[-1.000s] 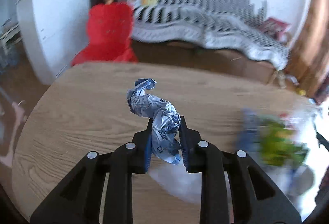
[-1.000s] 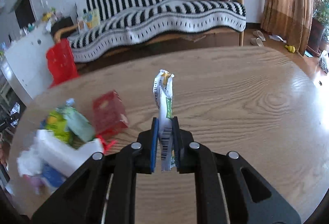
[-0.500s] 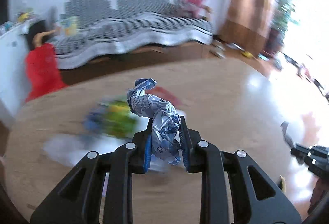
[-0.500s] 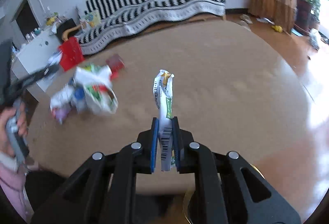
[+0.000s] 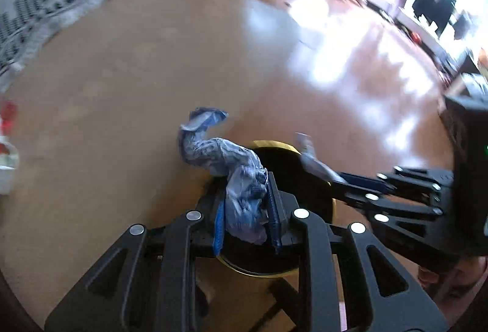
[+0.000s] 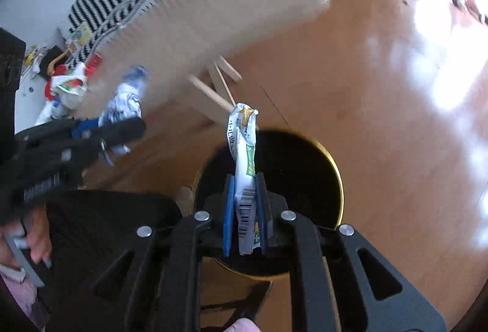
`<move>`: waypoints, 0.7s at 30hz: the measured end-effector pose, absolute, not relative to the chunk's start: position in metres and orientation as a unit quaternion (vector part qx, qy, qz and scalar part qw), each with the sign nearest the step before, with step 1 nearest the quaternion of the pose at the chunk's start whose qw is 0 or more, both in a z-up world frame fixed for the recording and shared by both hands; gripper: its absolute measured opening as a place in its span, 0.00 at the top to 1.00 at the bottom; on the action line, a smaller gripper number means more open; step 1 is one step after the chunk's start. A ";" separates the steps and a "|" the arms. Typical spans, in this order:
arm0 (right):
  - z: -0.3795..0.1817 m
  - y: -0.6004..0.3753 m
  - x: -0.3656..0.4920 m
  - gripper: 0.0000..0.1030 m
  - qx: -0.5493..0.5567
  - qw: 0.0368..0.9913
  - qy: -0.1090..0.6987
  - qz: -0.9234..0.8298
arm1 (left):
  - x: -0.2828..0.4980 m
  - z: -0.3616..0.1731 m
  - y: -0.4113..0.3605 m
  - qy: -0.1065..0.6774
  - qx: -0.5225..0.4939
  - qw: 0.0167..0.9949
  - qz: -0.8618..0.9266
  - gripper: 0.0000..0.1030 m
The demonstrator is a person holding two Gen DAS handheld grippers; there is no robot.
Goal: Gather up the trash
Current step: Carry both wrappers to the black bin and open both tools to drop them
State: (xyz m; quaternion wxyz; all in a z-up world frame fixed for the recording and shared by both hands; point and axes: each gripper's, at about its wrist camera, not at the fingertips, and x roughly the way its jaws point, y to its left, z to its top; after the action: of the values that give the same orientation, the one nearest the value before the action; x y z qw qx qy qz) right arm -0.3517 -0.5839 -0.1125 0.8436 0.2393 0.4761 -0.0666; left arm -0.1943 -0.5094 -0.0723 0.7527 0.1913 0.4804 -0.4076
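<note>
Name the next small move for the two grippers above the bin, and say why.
Probably open the right gripper first: its white wrapper hangs right over the black bin. The left gripper, clamping crumpled blue paper, sits nearer the bin's rim and may need a nudge inward.

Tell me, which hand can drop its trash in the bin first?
Probably the right. The right gripper holds its white wrapper squarely over the black bin. The left gripper holds its blue wrapper over the bin's edge, with part hanging above the table.
</note>
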 end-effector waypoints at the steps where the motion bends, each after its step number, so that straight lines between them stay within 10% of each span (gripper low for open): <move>1: -0.123 -0.586 -0.355 0.87 0.245 0.838 0.484 -0.068 | -0.196 -0.084 -0.511 0.490 0.200 0.742 -0.412 0.79; 21: -0.160 -0.586 -0.350 0.87 0.273 0.806 0.519 -0.084 | -0.214 -0.132 -0.542 0.521 0.247 0.696 -0.427 0.79</move>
State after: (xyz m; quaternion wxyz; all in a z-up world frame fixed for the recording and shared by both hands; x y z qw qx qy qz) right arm -0.3503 -0.5859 -0.1600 0.8057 0.2735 0.5186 -0.0844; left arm -0.2140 -0.5416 -0.1320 0.6962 0.2475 0.5210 -0.4274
